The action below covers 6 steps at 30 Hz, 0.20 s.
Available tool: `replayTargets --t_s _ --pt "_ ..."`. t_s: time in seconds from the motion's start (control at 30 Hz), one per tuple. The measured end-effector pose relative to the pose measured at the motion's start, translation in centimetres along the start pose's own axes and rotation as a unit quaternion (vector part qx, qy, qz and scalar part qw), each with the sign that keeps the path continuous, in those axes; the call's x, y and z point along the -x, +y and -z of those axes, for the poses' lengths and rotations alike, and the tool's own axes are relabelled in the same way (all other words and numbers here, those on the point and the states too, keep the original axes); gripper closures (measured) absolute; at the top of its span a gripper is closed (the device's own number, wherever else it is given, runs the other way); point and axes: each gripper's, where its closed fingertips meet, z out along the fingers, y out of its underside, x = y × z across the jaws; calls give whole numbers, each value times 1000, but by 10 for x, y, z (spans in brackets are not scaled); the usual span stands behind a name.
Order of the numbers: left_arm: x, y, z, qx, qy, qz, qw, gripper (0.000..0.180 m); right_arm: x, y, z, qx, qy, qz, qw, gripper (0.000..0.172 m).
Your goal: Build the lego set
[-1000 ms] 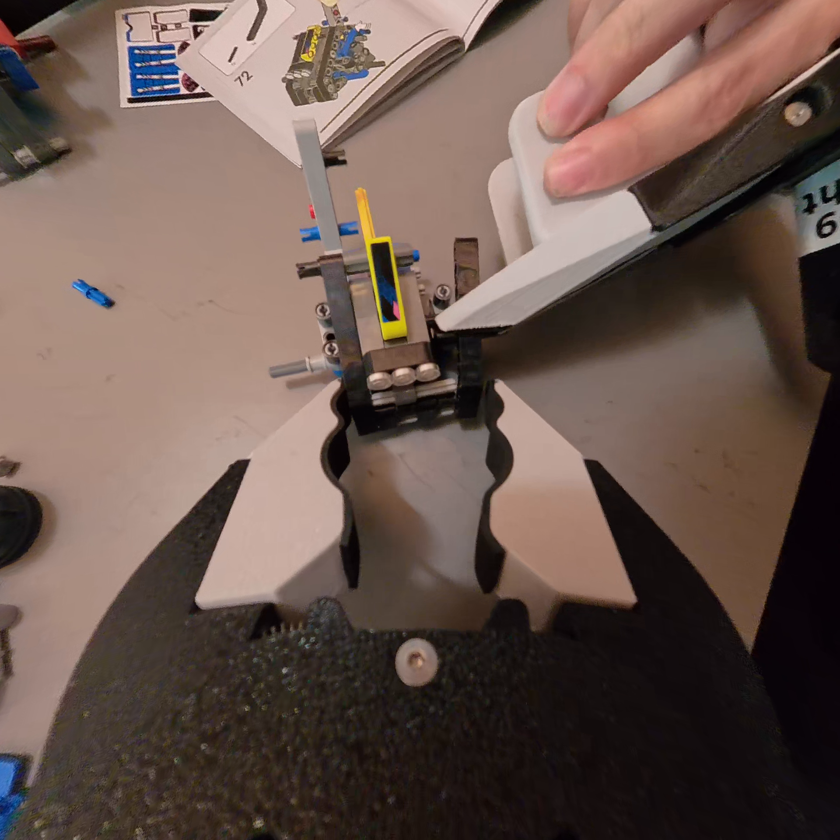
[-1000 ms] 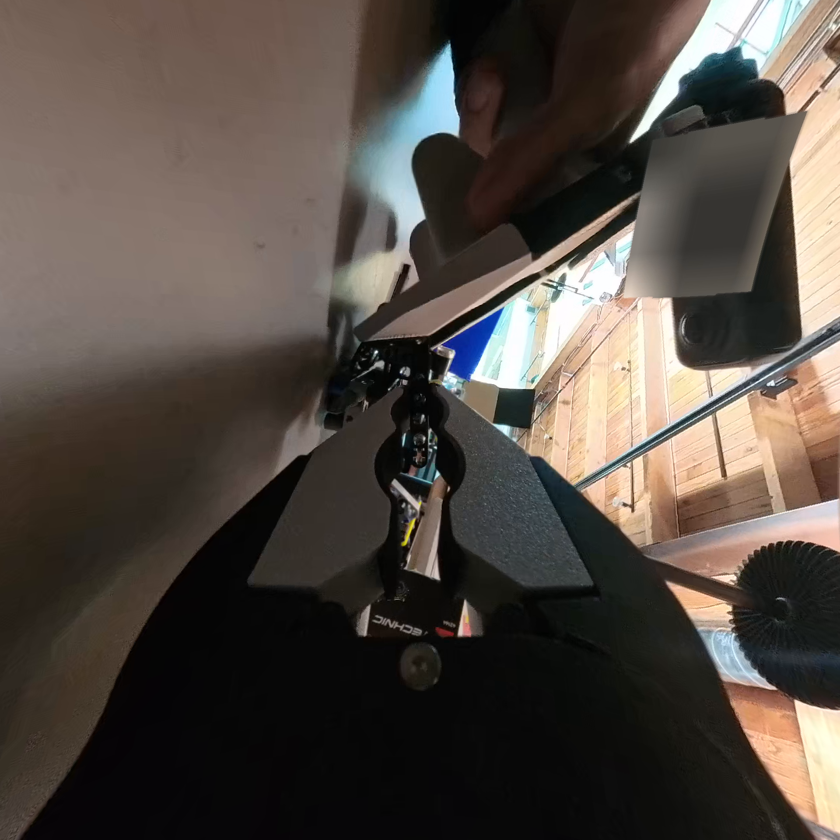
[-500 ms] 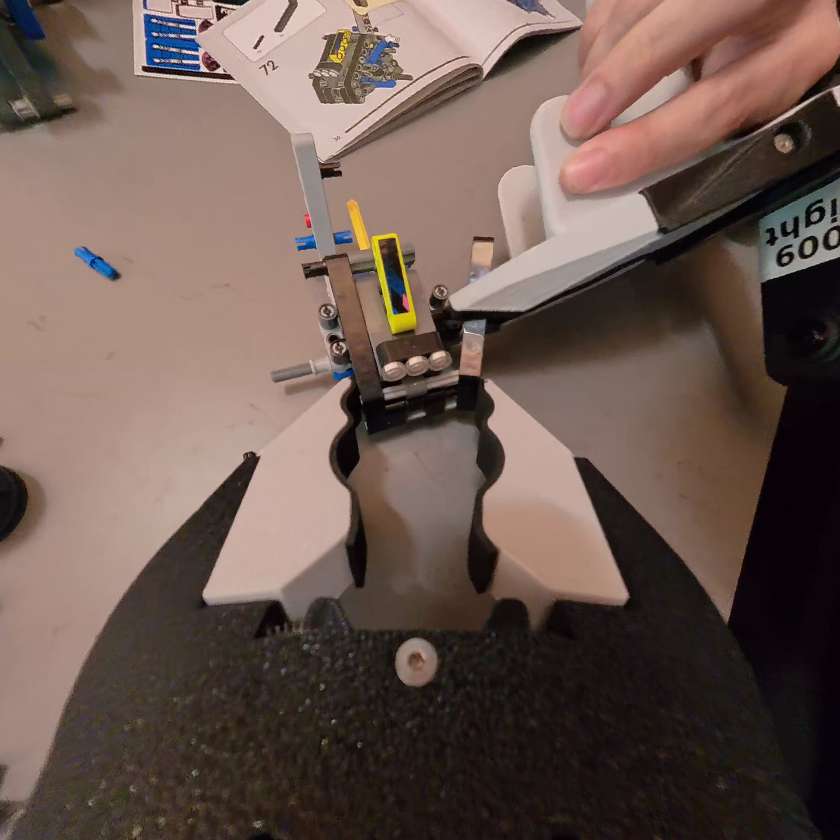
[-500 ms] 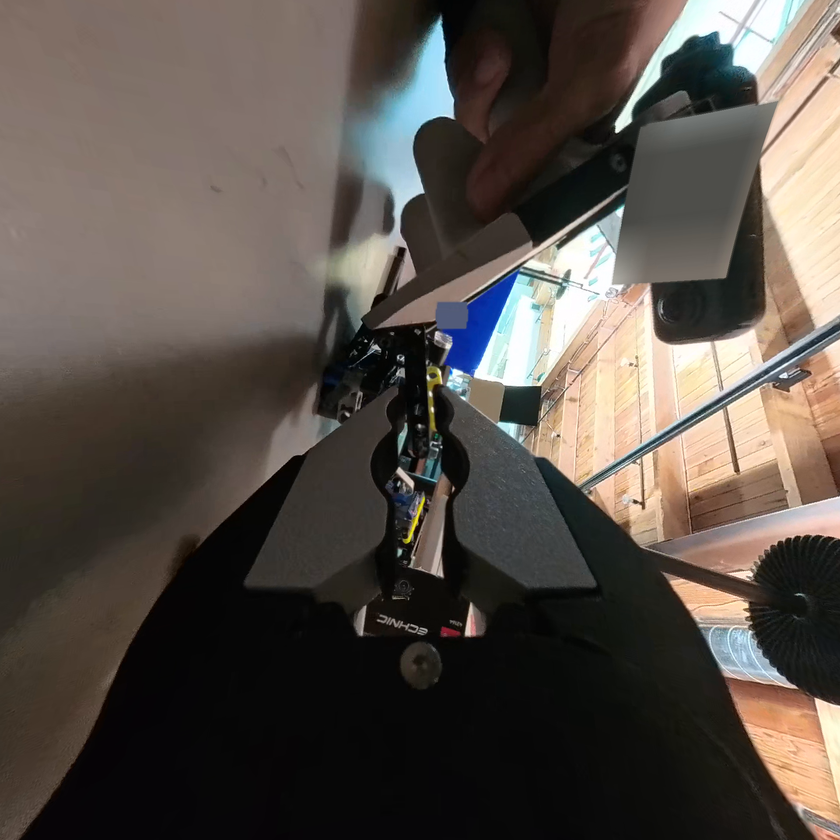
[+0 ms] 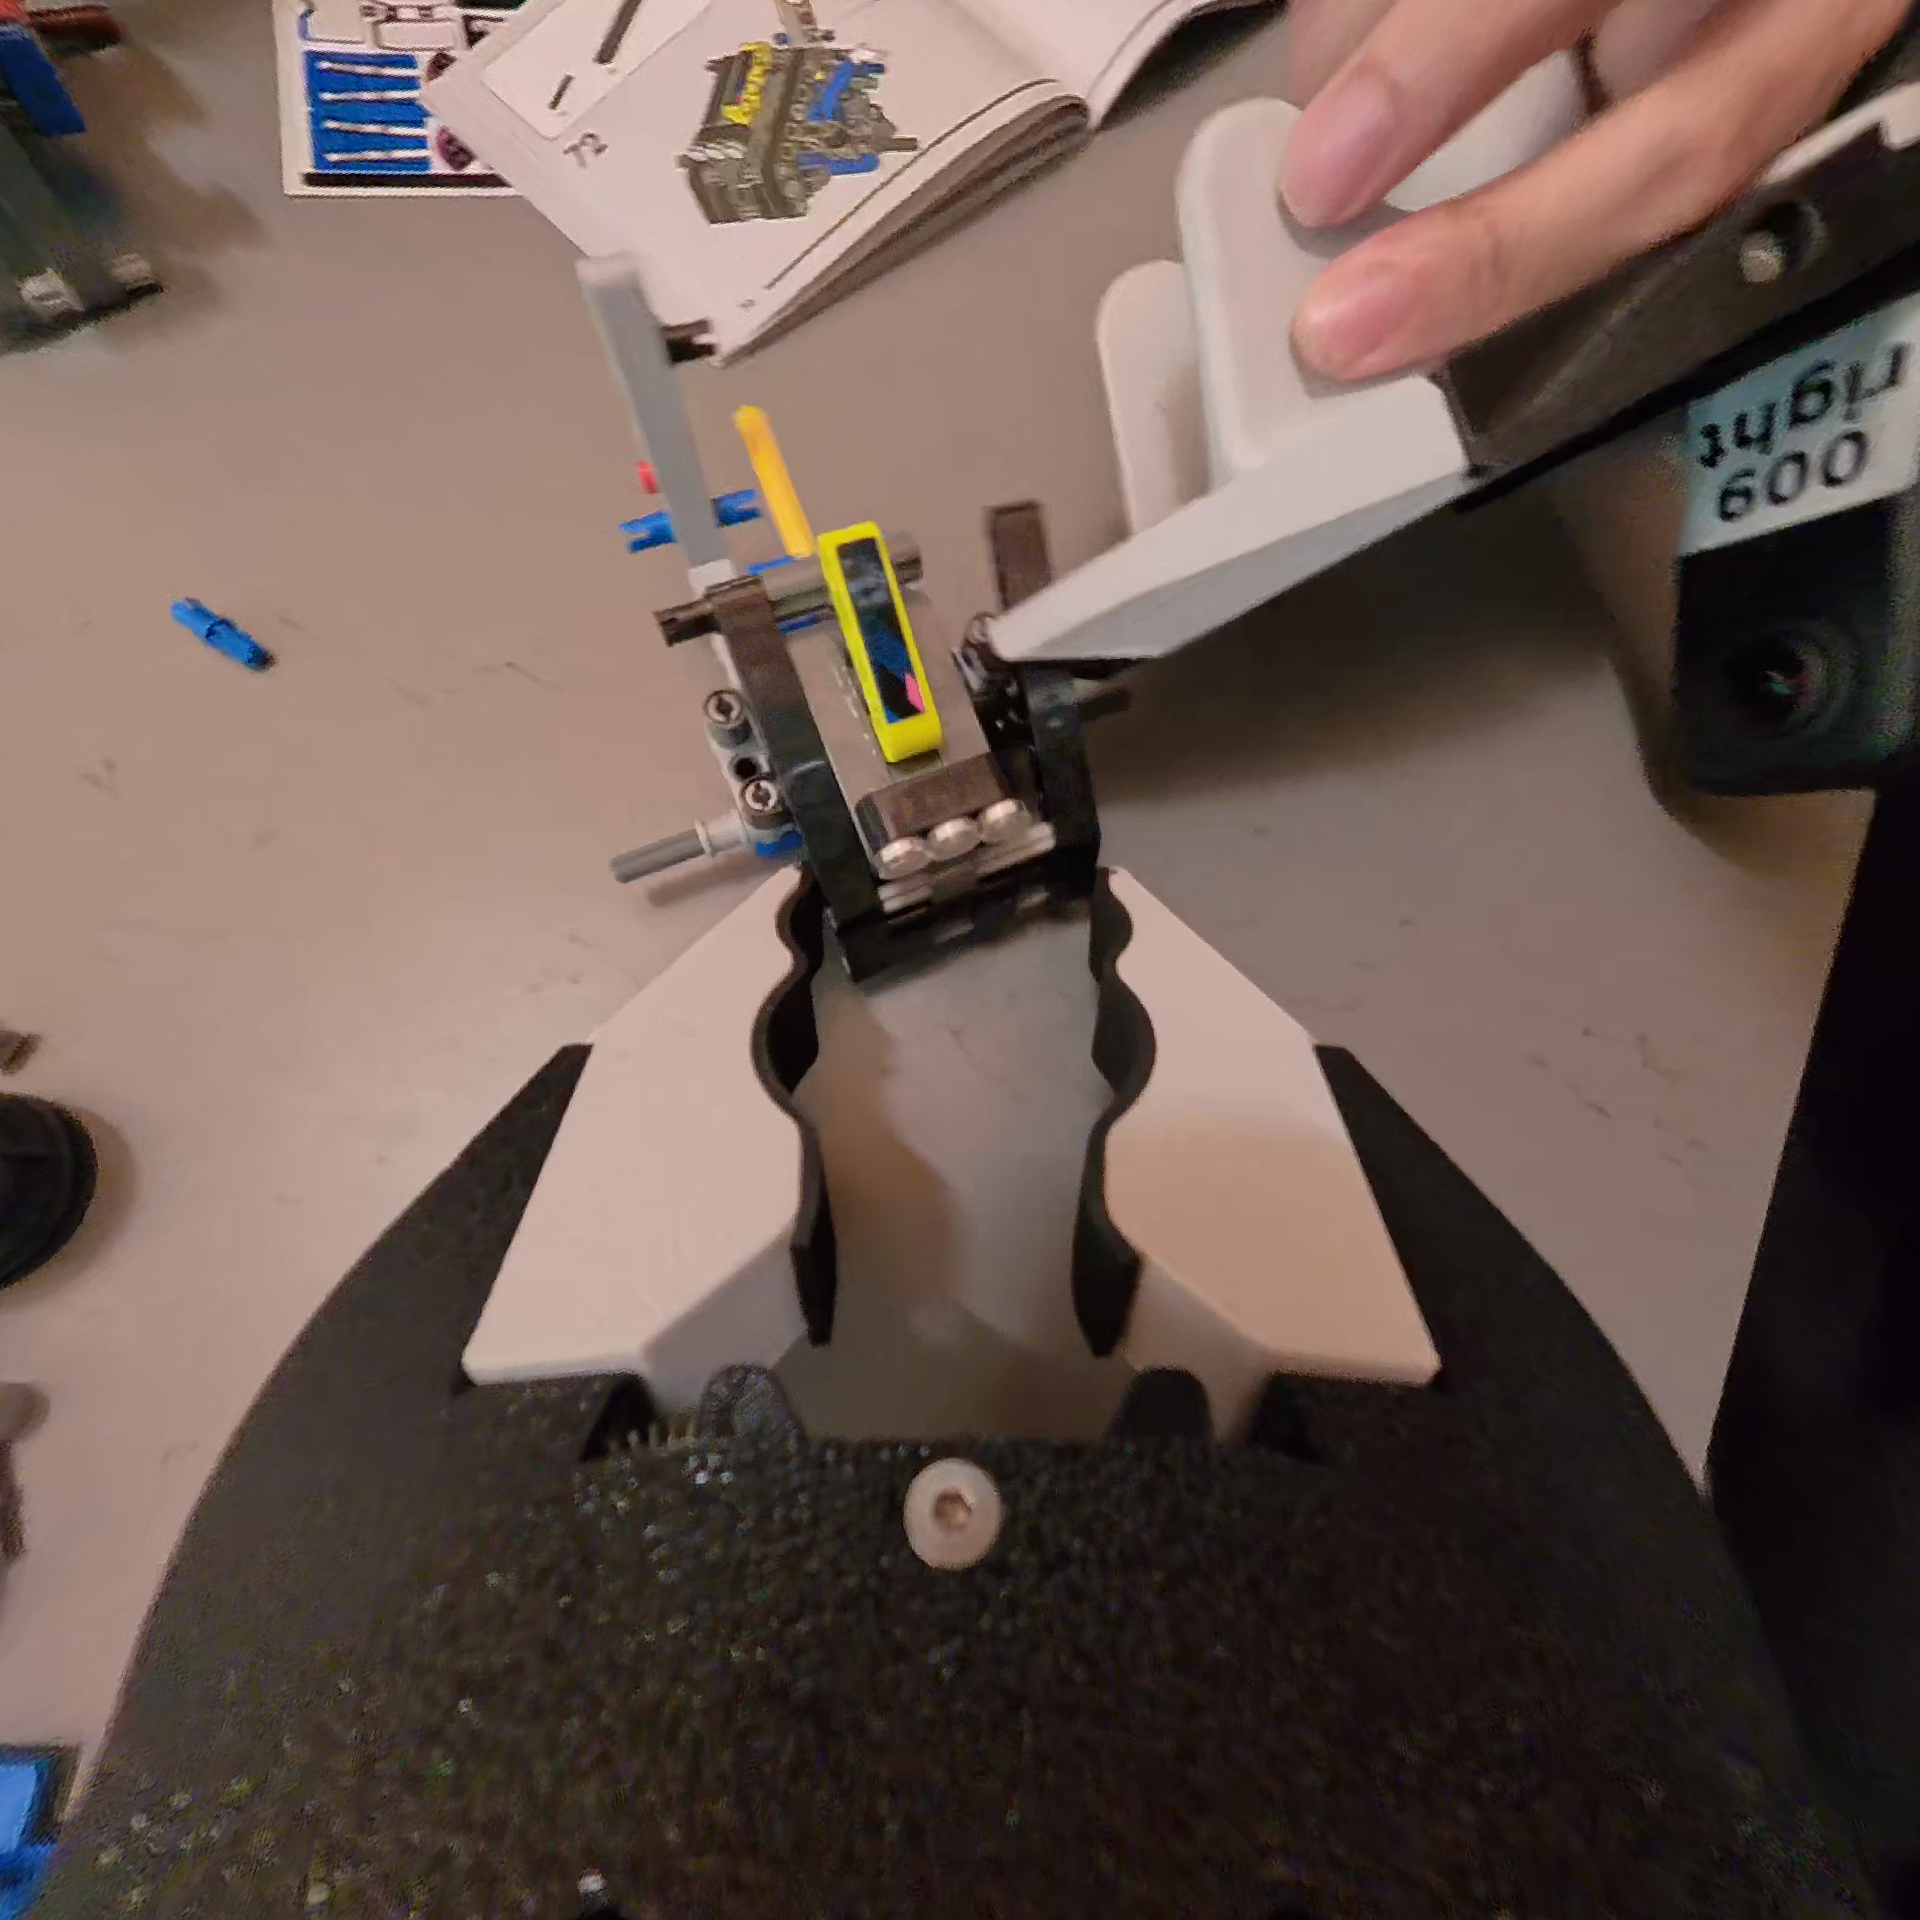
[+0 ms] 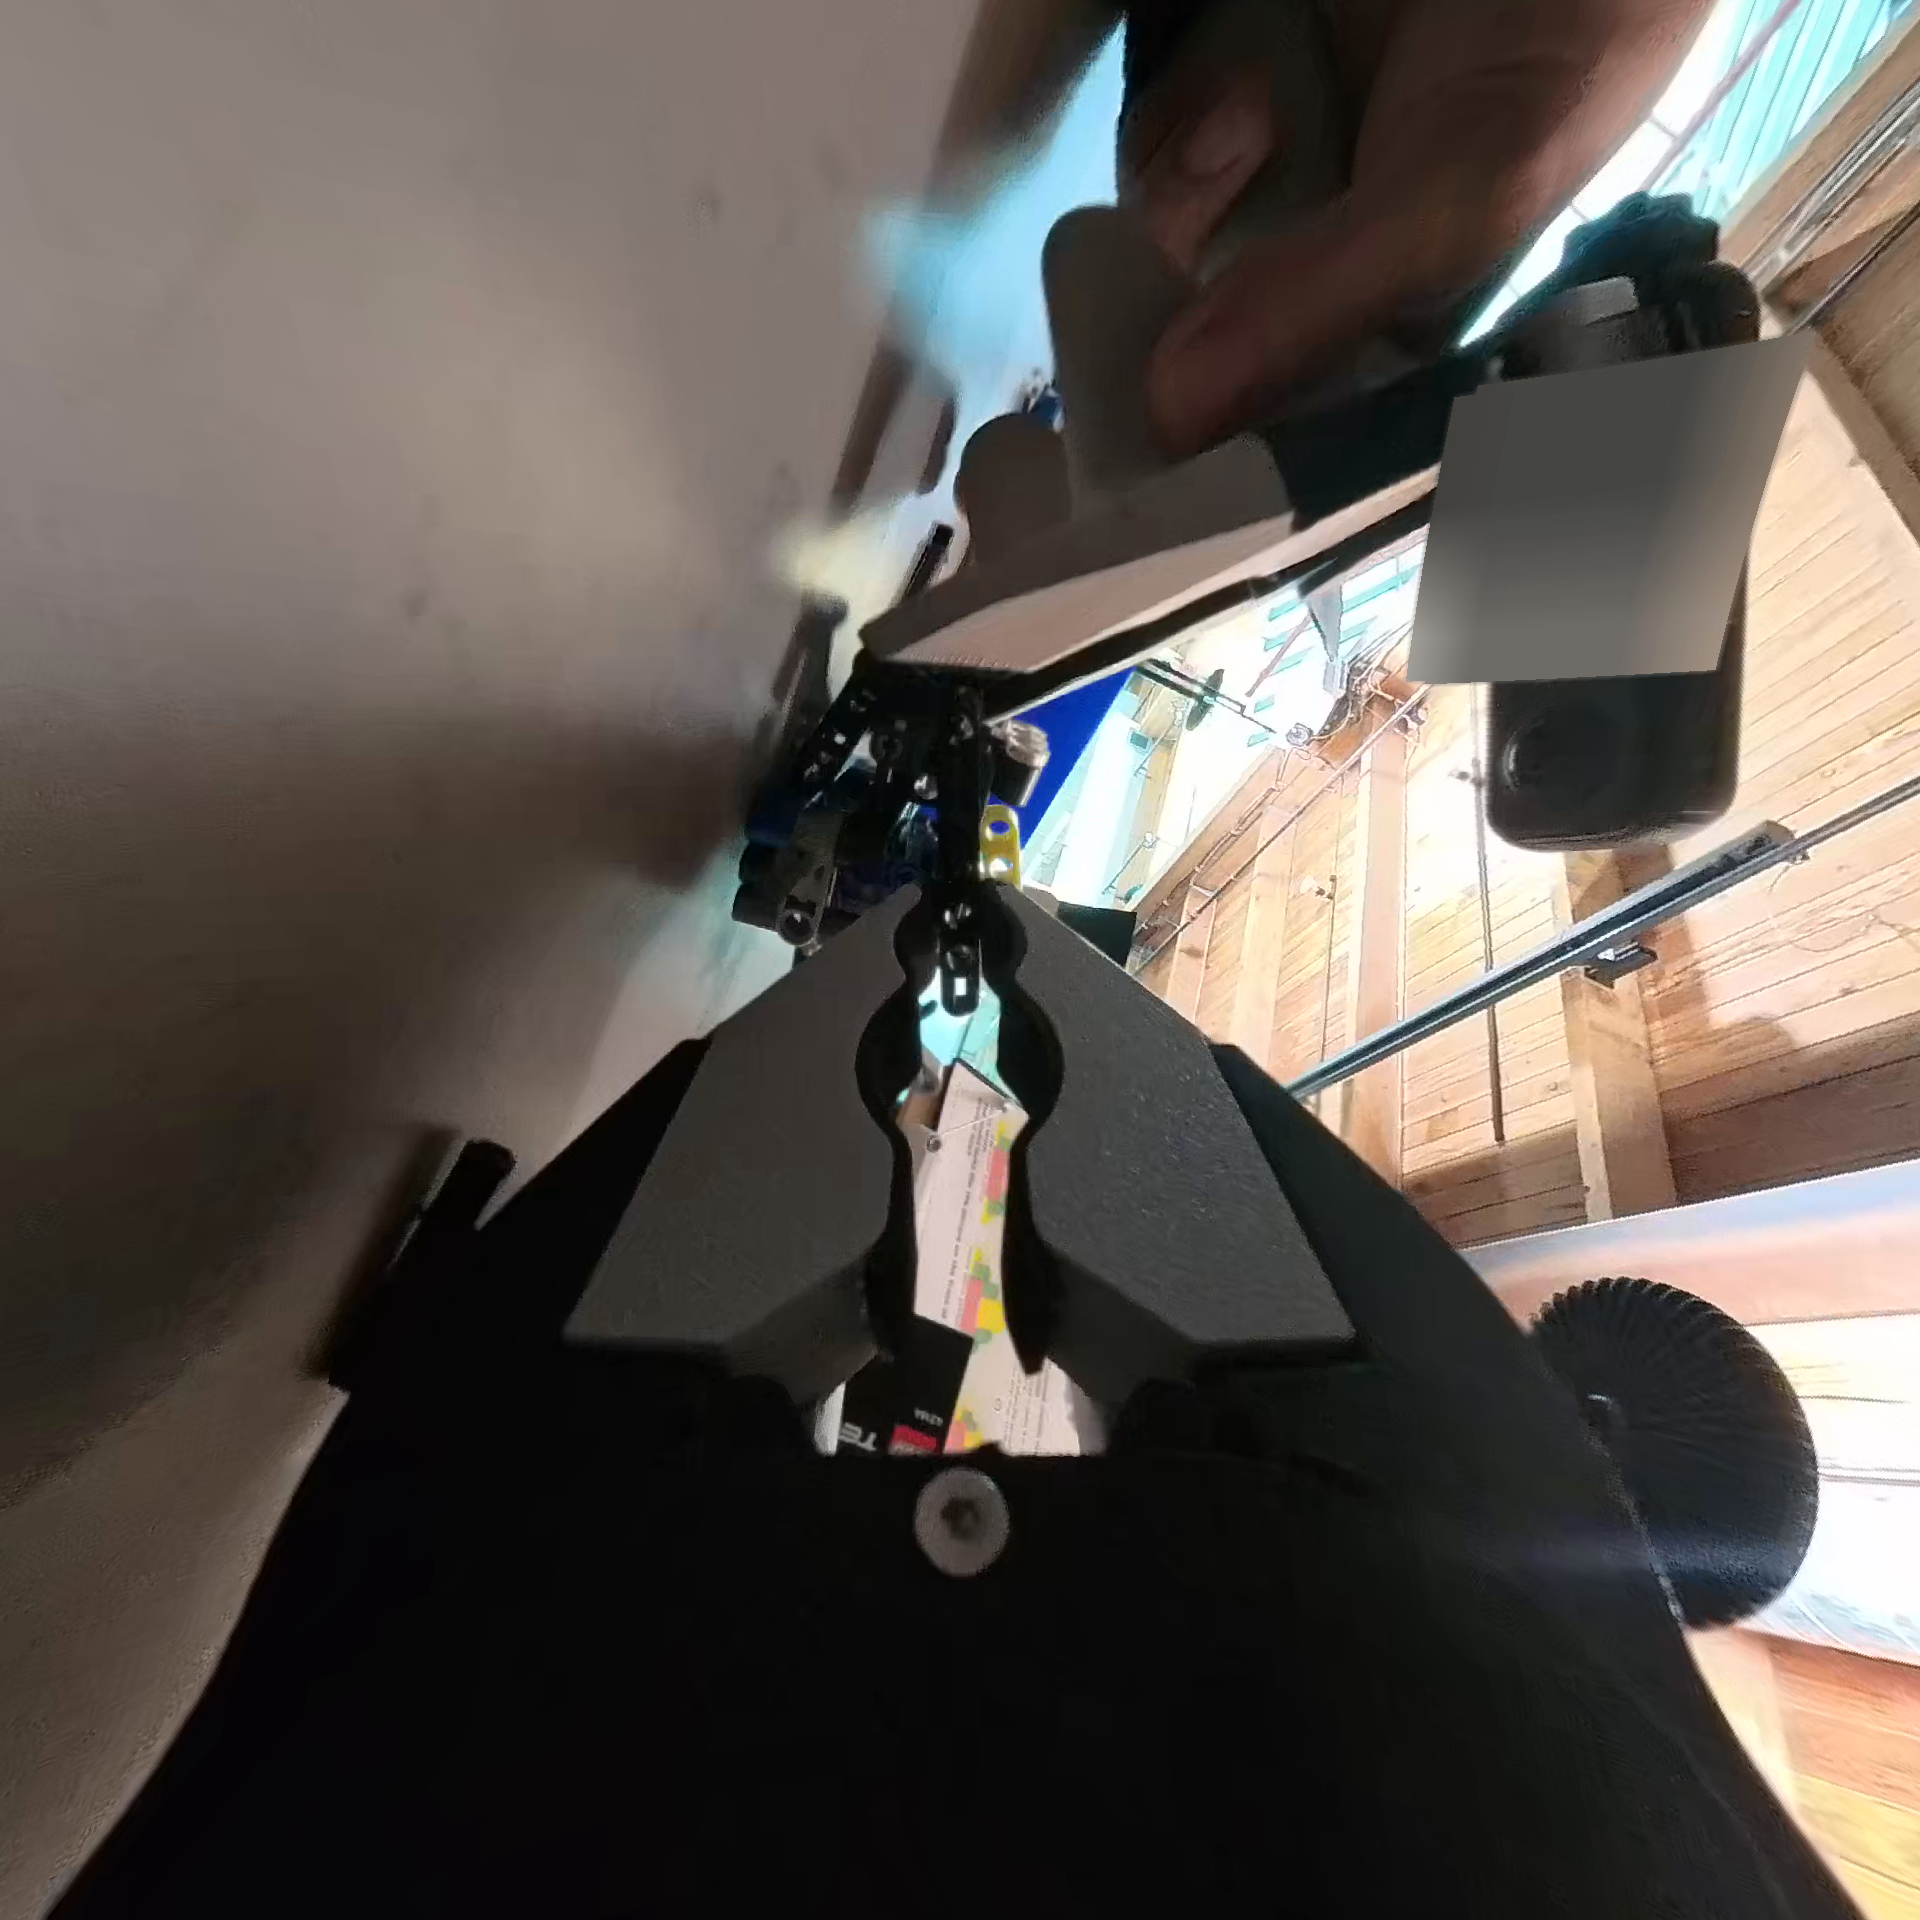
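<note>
A small brick model (image 5: 914,748), black and grey with a yellow strip (image 5: 883,644) on top and a tall grey beam (image 5: 649,395), stands on the beige table (image 5: 312,935). My left gripper (image 5: 951,904) is shut on the model's black base, one white fingertip on each side. My right gripper (image 5: 1003,649) comes in from the right, held by a hand (image 5: 1507,208), with its tips at the black beam on the model's right side. In the right wrist view my right gripper (image 6: 961,920) is shut on that black holed beam (image 6: 956,971). The model (image 6: 831,831) lies just beyond it.
An open instruction booklet (image 5: 810,135) and a sticker sheet (image 5: 364,114) lie at the far edge. A loose blue pin (image 5: 220,632) lies to the left, and more parts lie at the far left. The left gripper's finger (image 6: 1091,613) and camera (image 6: 1600,748) show in the right wrist view.
The model has turned and tipped a little to the left in both grips. The right gripper has shifted along the model's right side. Both grippers stay shut.
</note>
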Motion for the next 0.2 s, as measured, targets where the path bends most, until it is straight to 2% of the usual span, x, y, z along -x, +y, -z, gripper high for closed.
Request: replayTargets --t_s 0.03,0.2 --pt "-2 0 0 0 4 -6 1000 131 1 2 0 1 2 3 1000 168" --pt "1 1 -1 5 -10 -6 1000 131 0 4 -1 3 7 3 1000 168"
